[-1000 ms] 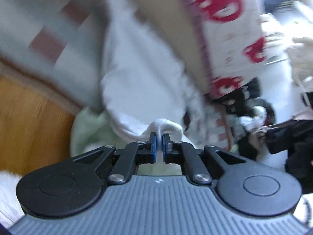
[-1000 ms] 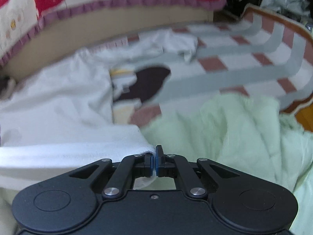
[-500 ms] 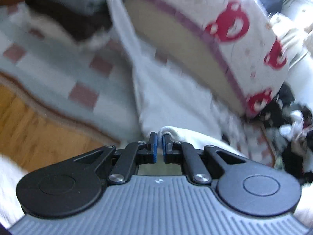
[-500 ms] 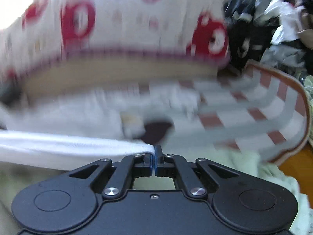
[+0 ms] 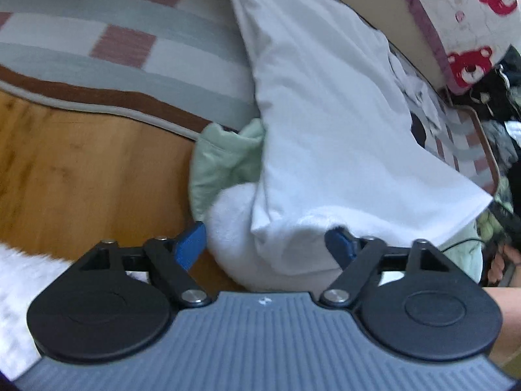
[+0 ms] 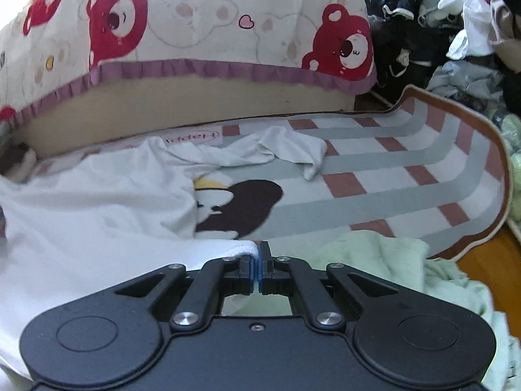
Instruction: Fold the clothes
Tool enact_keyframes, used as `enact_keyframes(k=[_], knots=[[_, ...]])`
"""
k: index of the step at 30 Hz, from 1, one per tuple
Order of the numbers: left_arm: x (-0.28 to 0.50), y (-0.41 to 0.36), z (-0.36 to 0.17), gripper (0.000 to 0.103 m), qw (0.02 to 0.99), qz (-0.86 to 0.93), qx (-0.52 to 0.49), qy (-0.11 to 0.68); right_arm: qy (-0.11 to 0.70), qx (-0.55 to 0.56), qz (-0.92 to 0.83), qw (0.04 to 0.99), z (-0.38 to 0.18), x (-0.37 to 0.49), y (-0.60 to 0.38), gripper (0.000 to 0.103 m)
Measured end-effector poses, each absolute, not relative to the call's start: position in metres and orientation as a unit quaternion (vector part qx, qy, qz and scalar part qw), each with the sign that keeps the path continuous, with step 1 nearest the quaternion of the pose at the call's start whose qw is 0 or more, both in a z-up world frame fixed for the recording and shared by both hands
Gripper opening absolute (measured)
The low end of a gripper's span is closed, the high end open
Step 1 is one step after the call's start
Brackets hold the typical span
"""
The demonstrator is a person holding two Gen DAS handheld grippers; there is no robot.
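Note:
A white garment point(image 5: 325, 114) drapes from the rug down toward my left gripper point(image 5: 265, 244). Its jaws are opening, the blue pads point(image 5: 192, 244) stand wide apart, and a bunched white fold lies loose between them. In the right wrist view the same white garment point(image 6: 97, 215) spreads to the left. My right gripper point(image 6: 259, 260) is shut on its thick hem. A crumpled white part point(image 6: 286, 150) lies farther back on the rug.
A striped rug point(image 6: 407, 195) with pink squares and a dark cartoon figure covers the wooden floor point(image 5: 81, 179). Pale green cloth point(image 6: 390, 260) lies in front of it. A bear-print mattress point(image 6: 211, 26) is behind, a clothes pile point(image 6: 439, 16) to the right, and a hand point(image 5: 496, 264) at the right edge.
My left gripper's jaws have gone from pinching the white hem to wide apart, and its view has swung down over the garment. My right gripper has risen, still holding the hem.

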State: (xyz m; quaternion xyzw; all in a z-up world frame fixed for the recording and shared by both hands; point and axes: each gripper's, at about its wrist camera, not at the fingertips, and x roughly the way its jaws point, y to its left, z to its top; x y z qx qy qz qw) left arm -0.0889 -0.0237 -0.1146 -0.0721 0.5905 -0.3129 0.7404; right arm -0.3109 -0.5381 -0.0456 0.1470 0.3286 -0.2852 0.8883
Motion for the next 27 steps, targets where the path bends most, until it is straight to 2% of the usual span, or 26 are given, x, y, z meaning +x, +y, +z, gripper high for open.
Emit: enact_keyframes(k=[1,2,3,5,8,9,11,14,16,18,20,23,25,27], knots=[[-0.090,-0.026,-0.110,0.033,0.758,-0.303,-0.048,0.575,0.334,0.151,-0.286,0.885,-0.050,-0.308,-0.540,0.001],[-0.091,-0.029,-0.105,0.014,0.770,-0.305,-0.034,0.559,0.343,0.154,-0.290,0.880,-0.056,-0.306,-0.543,0.001],[-0.088,-0.030,-0.098,0.005,0.777,-0.316,-0.035,0.543,0.352,0.155,-0.292,0.876,-0.061,-0.302,-0.547,0.001],[-0.071,-0.026,-0.067,0.005,0.804,-0.320,-0.046,0.500,0.367,0.156,-0.294,0.869,-0.068,-0.291,-0.555,0.001],[-0.049,-0.014,0.008,0.005,0.870,-0.311,-0.043,0.380,0.331,0.102,-0.265,0.900,-0.027,-0.264,-0.557,0.001],[-0.048,-0.007,0.039,0.005,0.891,-0.306,-0.043,0.333,0.305,0.093,-0.251,0.914,-0.005,-0.258,-0.555,0.001],[-0.060,0.014,0.096,0.005,0.920,-0.304,-0.050,0.243,0.196,0.082,-0.225,0.951,0.068,-0.263,-0.541,0.001],[-0.098,0.056,0.144,0.005,0.928,-0.320,-0.075,0.178,0.069,0.071,-0.206,0.974,0.139,-0.308,-0.507,0.001],[-0.120,0.078,0.137,0.005,0.915,-0.331,-0.100,0.209,0.055,0.086,-0.194,0.976,0.145,-0.339,-0.491,0.001],[-0.130,0.085,0.105,0.005,0.895,-0.332,-0.100,0.282,0.102,0.112,-0.204,0.967,0.116,-0.357,-0.484,0.004],[-0.124,0.079,0.054,0.005,0.868,-0.312,-0.081,0.377,0.176,0.154,-0.227,0.946,0.062,-0.367,-0.484,0.007],[-0.104,0.071,-0.028,0.005,0.803,-0.289,-0.103,0.511,0.276,0.210,-0.269,0.899,-0.023,-0.371,-0.483,0.005],[-0.102,0.062,-0.062,0.005,0.779,-0.285,-0.097,0.549,0.307,0.215,-0.290,0.881,-0.054,-0.375,-0.482,0.002],[-0.109,0.048,-0.073,0.005,0.785,-0.291,-0.049,0.544,0.314,0.215,-0.293,0.877,-0.055,-0.379,-0.486,0.002]])
